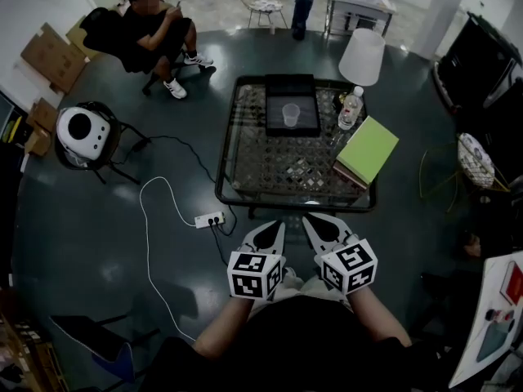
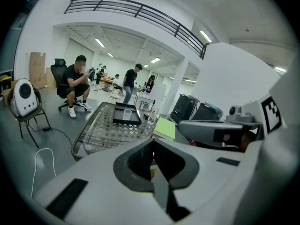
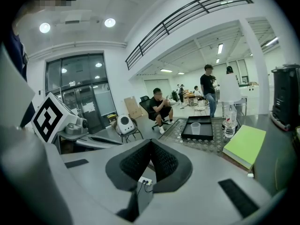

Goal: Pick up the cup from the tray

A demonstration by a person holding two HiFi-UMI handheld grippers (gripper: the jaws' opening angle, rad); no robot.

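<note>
A clear plastic cup [image 1: 291, 114] stands upright in a black tray [image 1: 292, 93] at the far side of a glass-topped low table [image 1: 245, 170]. Both gripper views show the cup [image 2: 127, 114] [image 3: 195, 128] in its tray [image 2: 119, 121] [image 3: 198, 135] far ahead. My left gripper [image 1: 272, 232] and right gripper [image 1: 315, 226] hover side by side in front of the table's near edge, well short of the cup. Each one's jaws are shut with nothing between them, as seen in the left gripper [image 2: 152, 150] and right gripper [image 3: 151, 150] views.
A water bottle [image 1: 350, 109] and a green book [image 1: 367, 150] lie on the table's right side. A white power strip [image 1: 209, 219] with a cable lies on the floor near the table's left corner. A seated person [image 1: 154, 31], a white stool [image 1: 362, 56] and a pet carrier [image 1: 80, 133] stand around.
</note>
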